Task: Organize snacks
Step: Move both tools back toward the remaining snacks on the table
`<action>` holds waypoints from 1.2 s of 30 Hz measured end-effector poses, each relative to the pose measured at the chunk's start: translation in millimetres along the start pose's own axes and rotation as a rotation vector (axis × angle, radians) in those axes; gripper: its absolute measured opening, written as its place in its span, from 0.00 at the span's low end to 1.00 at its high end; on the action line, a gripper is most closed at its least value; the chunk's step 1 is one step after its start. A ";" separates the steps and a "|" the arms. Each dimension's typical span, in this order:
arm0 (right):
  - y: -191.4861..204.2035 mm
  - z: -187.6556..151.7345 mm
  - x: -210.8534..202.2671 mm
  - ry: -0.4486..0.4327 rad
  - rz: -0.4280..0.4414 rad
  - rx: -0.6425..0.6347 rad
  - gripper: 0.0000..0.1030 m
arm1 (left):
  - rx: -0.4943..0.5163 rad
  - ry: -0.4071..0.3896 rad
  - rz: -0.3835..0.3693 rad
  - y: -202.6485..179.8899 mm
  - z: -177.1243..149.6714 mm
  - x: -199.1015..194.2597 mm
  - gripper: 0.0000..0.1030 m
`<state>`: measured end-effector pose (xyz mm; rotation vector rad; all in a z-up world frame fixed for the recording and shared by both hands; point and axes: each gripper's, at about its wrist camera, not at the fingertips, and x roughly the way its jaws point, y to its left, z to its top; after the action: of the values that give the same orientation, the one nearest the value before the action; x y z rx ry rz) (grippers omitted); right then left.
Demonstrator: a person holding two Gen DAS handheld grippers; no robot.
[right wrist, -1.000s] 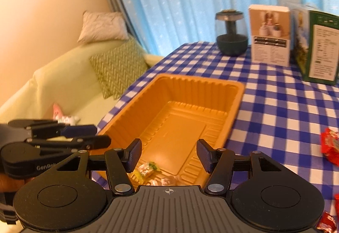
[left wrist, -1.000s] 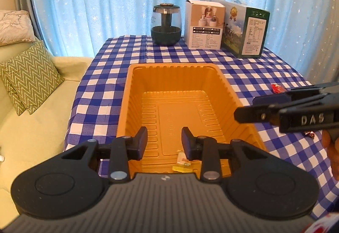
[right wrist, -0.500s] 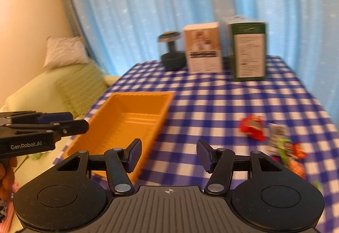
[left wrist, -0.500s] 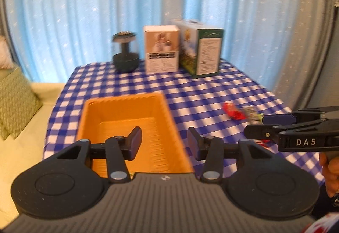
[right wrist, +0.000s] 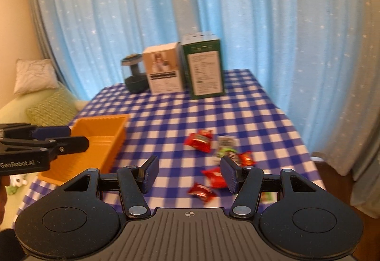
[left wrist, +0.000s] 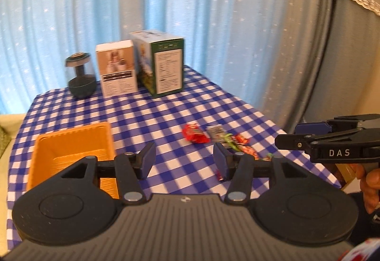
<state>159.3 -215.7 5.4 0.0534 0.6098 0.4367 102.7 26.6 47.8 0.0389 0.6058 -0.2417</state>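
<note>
An orange tray (left wrist: 71,140) (right wrist: 102,123) sits at the left of the blue checked table. Loose snack packets lie to its right: a red packet (left wrist: 194,134) (right wrist: 199,141), a white-and-green one (left wrist: 217,132) (right wrist: 225,146), and small red ones (right wrist: 213,176). My left gripper (left wrist: 184,159) hovers above the cloth between tray and snacks, its jaws opening with nothing between them. My right gripper (right wrist: 190,172) hangs open over the near snacks, holding nothing. Each gripper shows side-on in the other view, right (left wrist: 287,135) and left (right wrist: 78,136).
At the table's far edge stand a dark jar (left wrist: 80,80), a white box (left wrist: 116,68) and a green box (left wrist: 163,64). Blue curtains hang behind. A sofa with cushions (right wrist: 47,111) is to the left. The table's right edge (right wrist: 301,142) drops off beside the snacks.
Both grippers swung from over the tray rightward to the snack pile and rose. The left jaws widened. The right jaws kept their gap.
</note>
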 end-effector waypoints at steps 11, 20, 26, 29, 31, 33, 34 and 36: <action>-42.7 -22.1 4.6 0.042 -0.083 0.041 0.56 | 0.066 0.056 -0.056 -35.6 -20.7 47.1 0.51; -73.8 -50.2 52.3 0.132 -0.113 0.078 0.56 | 0.065 0.117 -0.102 -44.0 -53.8 99.3 0.52; -94.8 -57.0 74.2 0.152 -0.123 0.017 0.56 | 0.077 0.144 -0.137 -50.1 -58.9 129.2 0.56; -106.4 -57.2 85.6 0.163 -0.136 0.010 0.56 | 0.089 0.136 -0.134 -50.9 -59.6 138.2 0.59; -110.4 -57.1 94.0 0.172 -0.133 0.016 0.56 | 0.076 0.140 -0.124 -47.3 -62.3 144.7 0.59; -110.8 -56.2 102.2 0.179 -0.121 0.020 0.55 | 0.060 0.144 -0.109 -42.6 -65.4 150.5 0.59; -110.2 -56.4 106.5 0.187 -0.122 0.017 0.55 | 0.058 0.145 -0.100 -40.7 -67.1 152.6 0.59; -109.8 -56.5 115.4 0.208 -0.131 0.017 0.46 | 0.060 0.149 -0.082 -37.8 -71.0 156.9 0.59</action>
<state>253.6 -272.2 -122.9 -0.0165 0.8169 0.3119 178.8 -36.1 -98.4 0.0902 0.7490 -0.3386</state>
